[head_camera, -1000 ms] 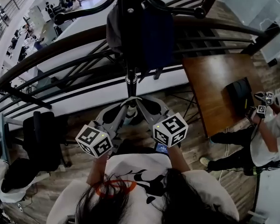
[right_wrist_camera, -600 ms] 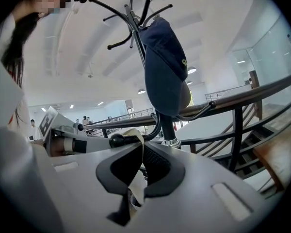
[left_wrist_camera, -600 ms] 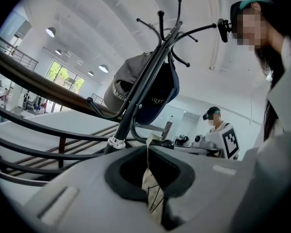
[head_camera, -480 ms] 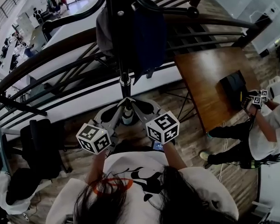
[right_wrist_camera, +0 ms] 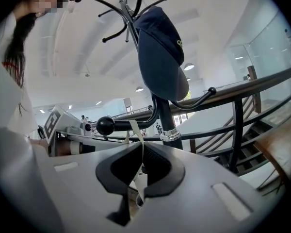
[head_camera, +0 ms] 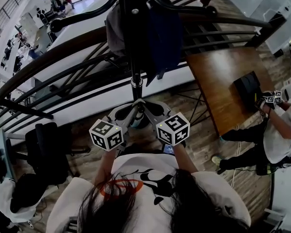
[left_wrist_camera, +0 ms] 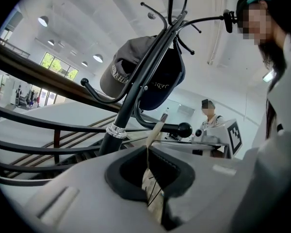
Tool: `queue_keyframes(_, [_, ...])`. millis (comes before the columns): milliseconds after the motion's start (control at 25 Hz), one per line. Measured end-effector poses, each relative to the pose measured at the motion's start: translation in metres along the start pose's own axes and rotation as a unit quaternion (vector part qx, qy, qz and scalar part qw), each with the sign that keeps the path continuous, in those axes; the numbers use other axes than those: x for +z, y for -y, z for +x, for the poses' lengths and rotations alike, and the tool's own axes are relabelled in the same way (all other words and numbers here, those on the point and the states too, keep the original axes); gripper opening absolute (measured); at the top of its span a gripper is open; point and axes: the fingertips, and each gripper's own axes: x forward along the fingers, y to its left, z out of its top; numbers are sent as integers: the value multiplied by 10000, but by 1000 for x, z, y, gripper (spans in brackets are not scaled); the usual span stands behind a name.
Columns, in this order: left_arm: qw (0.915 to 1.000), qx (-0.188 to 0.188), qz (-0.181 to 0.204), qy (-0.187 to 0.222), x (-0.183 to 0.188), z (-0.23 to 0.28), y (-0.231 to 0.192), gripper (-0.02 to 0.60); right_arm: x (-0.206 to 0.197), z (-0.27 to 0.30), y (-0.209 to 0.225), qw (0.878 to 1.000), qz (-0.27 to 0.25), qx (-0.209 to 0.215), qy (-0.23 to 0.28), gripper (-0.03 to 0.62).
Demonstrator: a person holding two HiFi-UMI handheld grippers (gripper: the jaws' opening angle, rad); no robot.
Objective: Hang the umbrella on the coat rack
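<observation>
The black coat rack pole [head_camera: 136, 42] rises at top centre, with a grey cap [left_wrist_camera: 123, 67] and a navy cap [right_wrist_camera: 160, 52] hung on it. A pale folded umbrella [head_camera: 136, 119] hangs just below the pole's silver collar, between my two grippers. My left gripper [head_camera: 129, 113] is shut on the umbrella's cream strap [left_wrist_camera: 155, 132]; the ribs and fabric show behind the jaws. My right gripper [head_camera: 144, 109] is shut on the same strap [right_wrist_camera: 135, 130]. A ball-tipped hook [left_wrist_camera: 184, 129] of the rack sits just beyond the strap, and its knob [right_wrist_camera: 105, 125] also shows in the right gripper view.
A curved dark stair railing [head_camera: 63, 57] runs behind the rack. A wooden table [head_camera: 223, 81] with a black bag [head_camera: 247, 89] stands at the right. Another person [head_camera: 276, 140] with grippers sits beside it. A black chair [head_camera: 46, 144] is at the left.
Both grippers, still holding the umbrella, have shifted slightly right and closer together under the pole. The head view has swung a little.
</observation>
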Motion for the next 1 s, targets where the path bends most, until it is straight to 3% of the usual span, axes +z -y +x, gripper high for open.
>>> queue_keyframes(560, [9999, -88, 54, 54, 1, 25, -30, 5, 2, 27, 23, 9998, -133, 11, 145, 32])
queue_keyframes(1000, [9993, -157, 242, 247, 4, 19, -21, 37, -5, 17, 21, 9989, -454, -148, 24, 58])
